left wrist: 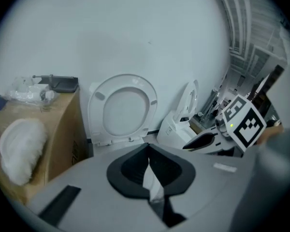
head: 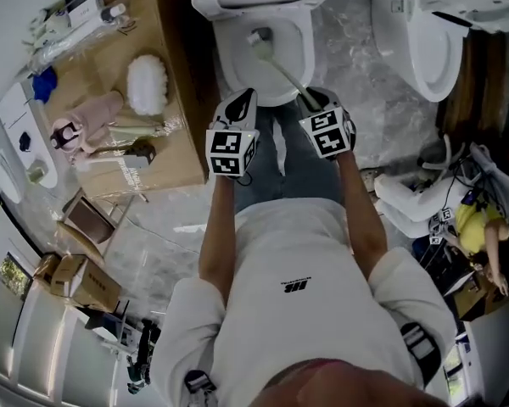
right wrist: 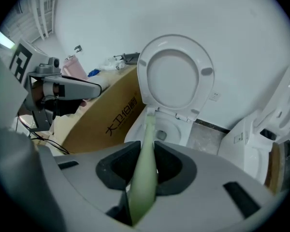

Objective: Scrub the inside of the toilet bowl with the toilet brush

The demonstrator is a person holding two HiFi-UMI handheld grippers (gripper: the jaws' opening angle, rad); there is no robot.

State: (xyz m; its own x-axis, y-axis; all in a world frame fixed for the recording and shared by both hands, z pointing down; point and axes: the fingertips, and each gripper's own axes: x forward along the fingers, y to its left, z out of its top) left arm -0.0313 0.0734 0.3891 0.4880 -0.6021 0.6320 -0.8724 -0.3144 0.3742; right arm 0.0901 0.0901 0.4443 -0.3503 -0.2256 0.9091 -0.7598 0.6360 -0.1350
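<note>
1. The right gripper (right wrist: 144, 164) is clamped tight on the toilet brush (right wrist: 146, 144) handle.
2. The brush head sits inside the toilet bowl (head: 231, 53), toward its back.
3. The left gripper (left wrist: 150, 170) has its jaws together, holding nothing, near the bowl's front rim.

The pale green toilet brush (head: 282, 72) slanted down into the white toilet bowl (head: 223, 58), its seat raised. Its white-bristled head lay near the far inner wall, and the right gripper (head: 312, 102) clamped its handle.

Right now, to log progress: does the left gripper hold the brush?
No, the brush sits between the right gripper's jaws.
</note>
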